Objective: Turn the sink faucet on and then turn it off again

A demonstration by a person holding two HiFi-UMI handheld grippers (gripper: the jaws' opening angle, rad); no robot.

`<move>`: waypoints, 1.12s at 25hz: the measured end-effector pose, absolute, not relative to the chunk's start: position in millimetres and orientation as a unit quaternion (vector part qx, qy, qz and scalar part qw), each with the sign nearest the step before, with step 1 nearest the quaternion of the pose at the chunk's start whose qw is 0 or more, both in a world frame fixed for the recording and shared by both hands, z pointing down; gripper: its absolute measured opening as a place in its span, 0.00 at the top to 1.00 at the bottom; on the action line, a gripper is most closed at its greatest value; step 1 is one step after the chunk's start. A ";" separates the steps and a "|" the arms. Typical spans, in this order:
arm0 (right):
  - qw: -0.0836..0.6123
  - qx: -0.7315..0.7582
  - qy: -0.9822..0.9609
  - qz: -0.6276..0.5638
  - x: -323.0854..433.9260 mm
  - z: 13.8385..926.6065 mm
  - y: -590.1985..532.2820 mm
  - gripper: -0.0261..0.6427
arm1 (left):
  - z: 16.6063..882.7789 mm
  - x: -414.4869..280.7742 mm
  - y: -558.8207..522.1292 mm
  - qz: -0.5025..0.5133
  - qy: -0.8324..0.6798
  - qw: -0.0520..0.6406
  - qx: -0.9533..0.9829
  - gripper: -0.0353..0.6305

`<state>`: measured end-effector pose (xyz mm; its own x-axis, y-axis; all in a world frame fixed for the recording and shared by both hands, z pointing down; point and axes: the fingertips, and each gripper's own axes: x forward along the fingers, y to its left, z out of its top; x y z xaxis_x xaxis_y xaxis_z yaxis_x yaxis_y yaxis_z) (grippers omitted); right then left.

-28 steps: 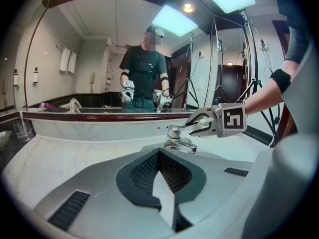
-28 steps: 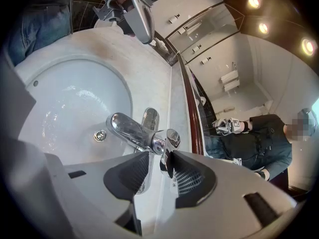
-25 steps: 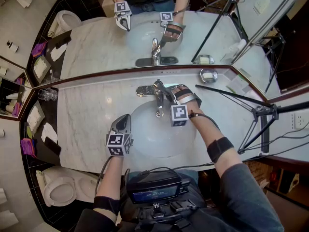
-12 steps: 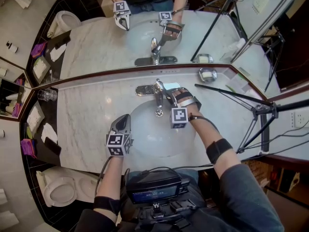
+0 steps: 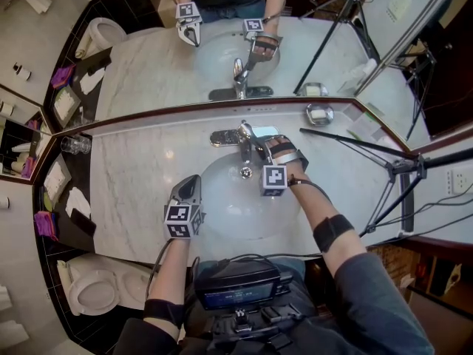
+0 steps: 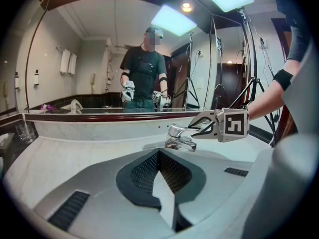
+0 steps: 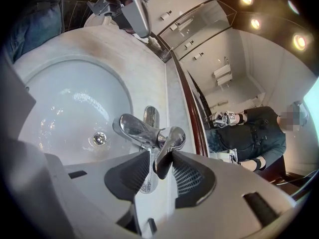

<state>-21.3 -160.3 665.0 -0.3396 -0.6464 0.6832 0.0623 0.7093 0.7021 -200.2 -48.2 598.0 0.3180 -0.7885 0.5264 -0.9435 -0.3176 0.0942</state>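
**Right gripper.** The right gripper (image 7: 160,171) had its fingers (image 7: 130,176) partly closed on the tip of the faucet's lever handle (image 7: 168,144). The pad on the mirror side lay against the chrome. The other pad sat hard beside the lever, and I judged this to be a clamp rather than a loose straddle. The lever's long axis ran from its pivot straight back between the fingers, nearly in line with them. The coming move therefore looked to turn on tipping the lever about that pivot, not on any further reach.

**Faucet.** The faucet (image 5: 242,140) was a polished chrome single-lever fitting. It stood on the marble worktop (image 5: 140,176) at the far edge of the basin (image 5: 222,217), just before the mirror. Its spout (image 7: 130,127) branched off to the basin side of the lever, above the drain (image 7: 99,139). No stream showed at the spout in any view, so I judged the water to be off at this moment.

**Left gripper.** The left gripper (image 5: 191,180) hung at the near left rim of the basin, well apart from the faucet. Its fingers (image 6: 149,171) were shut together on nothing and pointed toward the fitting. The right hand was plainly the nearer.
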 end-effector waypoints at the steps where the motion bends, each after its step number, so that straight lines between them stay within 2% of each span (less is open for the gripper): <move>1: 0.540 0.201 -0.752 -0.321 -20.4 664.6 -159.2 0.74 | 597.2 -199.4 -48.3 0.197 -0.550 0.196 0.788 0.95; 12: 0.482 0.298 -0.797 -0.210 5.7 631.2 -134.1 0.73 | 590.9 -199.9 -48.6 0.182 -0.551 0.195 0.790 0.95; 14: 0.464 0.316 -0.810 -0.168 11.6 622.7 -127.8 0.75 | 589.1 -195.8 -49.2 0.181 -0.549 0.194 0.793 0.95; 19: 0.393 0.370 -0.840 -0.060 24.0 604.2 -114.7 0.90 | 584.1 -189.1 -48.5 0.178 -0.545 0.188 0.797 0.95; 21: 0.353 0.391 -0.850 -0.003 29.7 597.5 -109.1 0.92 | 581.5 -188.6 -48.3 0.176 -0.545 0.186 0.799 0.95; 28: 0.264 0.438 -0.849 0.132 56.1 583.0 -90.5 0.93 | 576.4 -187.1 -45.6 0.169 -0.545 0.187 0.800 0.95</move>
<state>56.1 -90.5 583.0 -0.4759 -0.6747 0.5642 -0.8140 0.5808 0.0080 -187.1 -45.6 576.4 0.3485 -0.8087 0.4738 -0.9349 -0.3362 0.1139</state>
